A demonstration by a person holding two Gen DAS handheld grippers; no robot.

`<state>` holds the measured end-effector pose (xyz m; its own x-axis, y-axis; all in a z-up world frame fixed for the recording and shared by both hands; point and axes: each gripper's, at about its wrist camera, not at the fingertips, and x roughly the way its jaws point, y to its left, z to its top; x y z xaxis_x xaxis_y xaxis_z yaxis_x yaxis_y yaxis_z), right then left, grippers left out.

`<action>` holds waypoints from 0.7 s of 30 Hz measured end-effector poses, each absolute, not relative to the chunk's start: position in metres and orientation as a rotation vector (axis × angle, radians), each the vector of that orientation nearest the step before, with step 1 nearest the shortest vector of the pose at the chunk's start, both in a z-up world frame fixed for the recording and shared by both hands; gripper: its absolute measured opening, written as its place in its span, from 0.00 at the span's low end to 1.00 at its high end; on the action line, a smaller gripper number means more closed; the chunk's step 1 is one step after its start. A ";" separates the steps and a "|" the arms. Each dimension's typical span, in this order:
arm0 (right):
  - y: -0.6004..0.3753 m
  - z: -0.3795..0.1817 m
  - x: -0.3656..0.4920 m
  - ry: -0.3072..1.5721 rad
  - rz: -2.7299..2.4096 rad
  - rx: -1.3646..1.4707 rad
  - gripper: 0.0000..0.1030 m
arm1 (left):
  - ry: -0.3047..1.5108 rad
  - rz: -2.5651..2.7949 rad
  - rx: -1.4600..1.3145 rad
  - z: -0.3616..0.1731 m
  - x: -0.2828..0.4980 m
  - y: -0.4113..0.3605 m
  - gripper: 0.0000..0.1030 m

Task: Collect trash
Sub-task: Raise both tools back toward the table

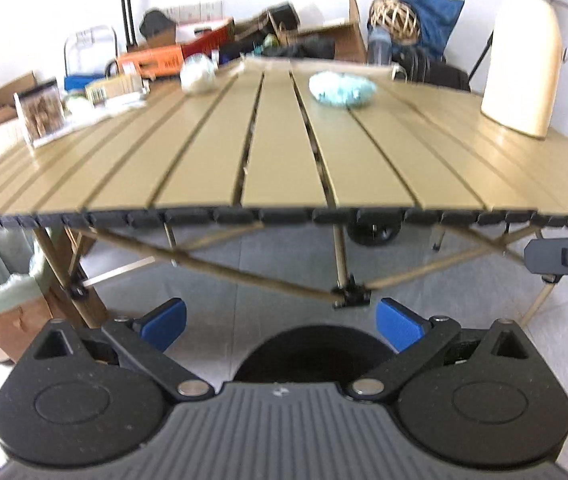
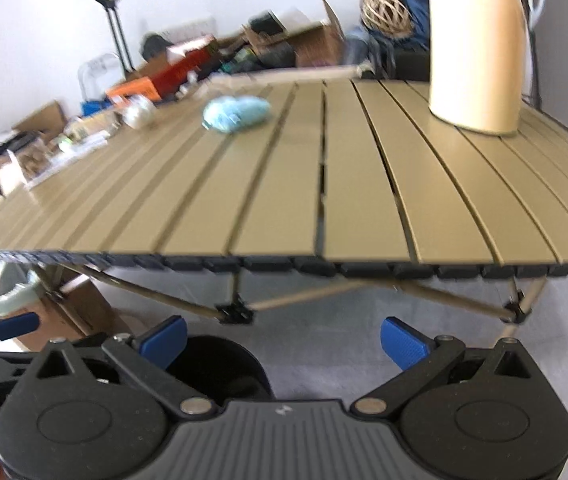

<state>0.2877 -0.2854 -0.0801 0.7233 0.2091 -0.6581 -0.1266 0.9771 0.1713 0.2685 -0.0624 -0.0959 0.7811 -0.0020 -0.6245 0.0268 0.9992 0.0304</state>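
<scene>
A crumpled light-blue wad point(image 1: 342, 87) point(image 2: 236, 113) lies far back on the tan slatted table point(image 1: 284, 160) point(image 2: 284, 200). A whitish crumpled ball point(image 1: 197, 73) point(image 2: 139, 113) sits at the table's far left. My left gripper point(image 1: 282, 324) is open and holds nothing, below and in front of the table's near edge. My right gripper point(image 2: 284, 342) is also open with nothing between its blue pads, in front of the edge. A bin lined with a pale green bag point(image 1: 0, 300) point(image 2: 12, 300) stands on the floor at the left. The right gripper's tip point(image 1: 564, 258) shows at the left view's right edge.
A tall cream thermos jug point(image 1: 524, 52) point(image 2: 480, 44) stands on the table's right side. A clear box point(image 1: 42, 110) stands at the left edge. Boxes, a blue bag and clutter point(image 1: 244, 36) lie behind the table. A round black object point(image 1: 310, 354) point(image 2: 216, 368) sits on the floor below the grippers.
</scene>
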 end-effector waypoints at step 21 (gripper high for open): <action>-0.270 -0.014 0.344 0.396 0.318 0.266 1.00 | 0.378 0.069 -0.021 -0.010 0.307 -0.019 1.00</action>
